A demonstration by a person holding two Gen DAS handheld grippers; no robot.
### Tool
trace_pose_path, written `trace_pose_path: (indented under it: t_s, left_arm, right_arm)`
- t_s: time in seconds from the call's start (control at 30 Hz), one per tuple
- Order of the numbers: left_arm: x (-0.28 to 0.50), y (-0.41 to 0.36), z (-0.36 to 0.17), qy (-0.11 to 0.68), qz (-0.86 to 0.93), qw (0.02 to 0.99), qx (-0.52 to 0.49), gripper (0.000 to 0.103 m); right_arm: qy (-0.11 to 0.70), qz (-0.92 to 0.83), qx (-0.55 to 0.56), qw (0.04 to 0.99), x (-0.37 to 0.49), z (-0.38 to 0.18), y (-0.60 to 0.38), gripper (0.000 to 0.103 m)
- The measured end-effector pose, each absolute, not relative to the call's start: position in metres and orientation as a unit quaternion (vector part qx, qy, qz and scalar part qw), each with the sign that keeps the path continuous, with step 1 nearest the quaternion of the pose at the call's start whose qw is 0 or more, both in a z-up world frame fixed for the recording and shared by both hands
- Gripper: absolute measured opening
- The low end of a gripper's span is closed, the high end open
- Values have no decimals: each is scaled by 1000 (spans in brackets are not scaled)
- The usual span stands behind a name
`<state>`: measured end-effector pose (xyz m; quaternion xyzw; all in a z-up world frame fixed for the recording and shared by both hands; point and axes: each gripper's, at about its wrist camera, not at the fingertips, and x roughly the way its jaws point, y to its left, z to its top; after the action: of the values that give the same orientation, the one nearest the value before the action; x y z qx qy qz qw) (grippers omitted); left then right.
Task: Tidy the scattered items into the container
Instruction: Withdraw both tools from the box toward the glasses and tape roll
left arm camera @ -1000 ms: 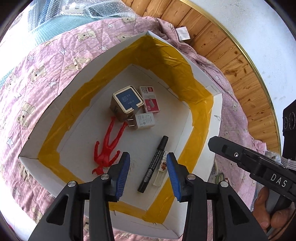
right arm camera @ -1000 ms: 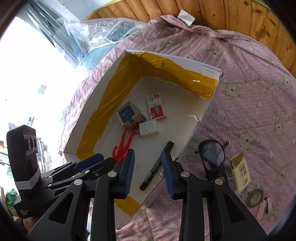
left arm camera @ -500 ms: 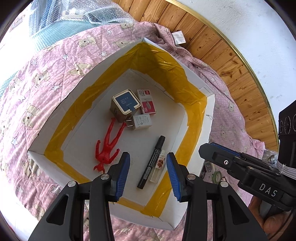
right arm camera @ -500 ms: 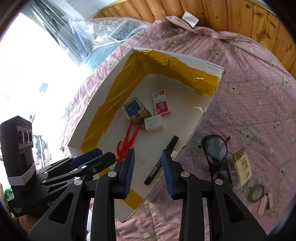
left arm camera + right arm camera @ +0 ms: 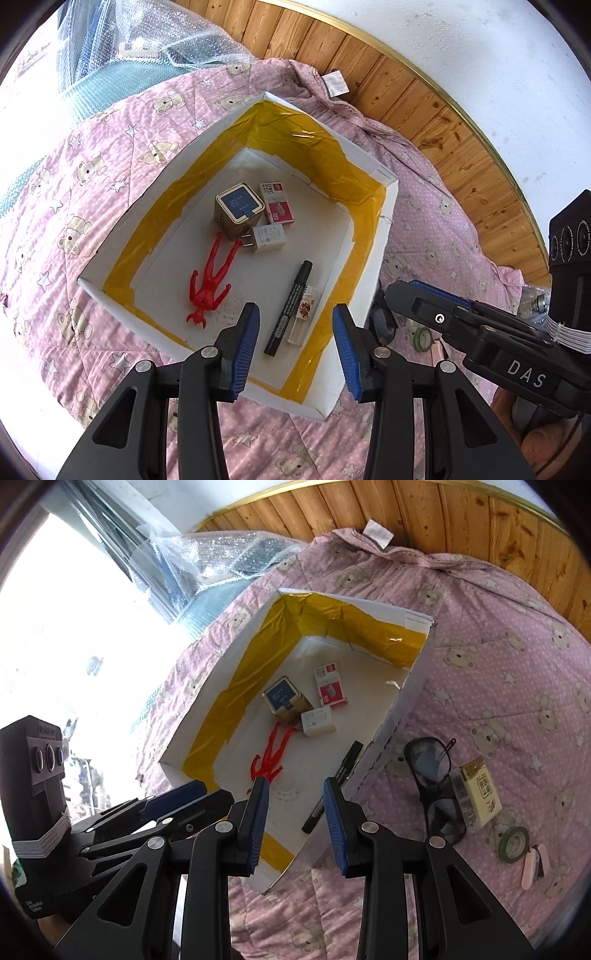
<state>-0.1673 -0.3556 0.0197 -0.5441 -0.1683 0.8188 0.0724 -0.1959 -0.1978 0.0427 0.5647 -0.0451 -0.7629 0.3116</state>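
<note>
A white box (image 5: 384, 221) (image 5: 413, 686) lined with yellow tape lies on a pink bear-print quilt. Inside it are a red figure (image 5: 210, 284) (image 5: 269, 757), a blue-lidded tin (image 5: 238, 210), a white charger (image 5: 267, 238), a red and white pack (image 5: 277, 203), a black marker (image 5: 290, 308) (image 5: 332, 786) and a small clear tube (image 5: 303, 319). My left gripper (image 5: 295, 332) hangs open above the box's near end, empty. My right gripper (image 5: 295, 808) is open and empty over the near right wall. Outside, right of the box, lie sunglasses (image 5: 436, 782), a yellow pack (image 5: 480, 790), a green tape roll (image 5: 513, 843) and a pink item (image 5: 532, 866).
Bubble wrap (image 5: 155, 44) (image 5: 229, 557) is piled beyond the quilt's far edge. A wooden wall (image 5: 424, 99) curves behind. In the left wrist view the right gripper's body (image 5: 498, 339) and a hand (image 5: 543, 443) fill the lower right.
Both grippers have pulled up and back from the box, which looks smaller now. More quilt shows around it. Nothing inside the box has shifted.
</note>
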Motion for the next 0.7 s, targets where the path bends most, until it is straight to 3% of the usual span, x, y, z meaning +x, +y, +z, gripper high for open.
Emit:
trace_pose_path:
  t_s: [0.7]
  left_arm:
    - [-125,-314,61,-115,835,93,-531,42]
  right_arm:
    - [-114,-779,540,297,-154,58,-135,34]
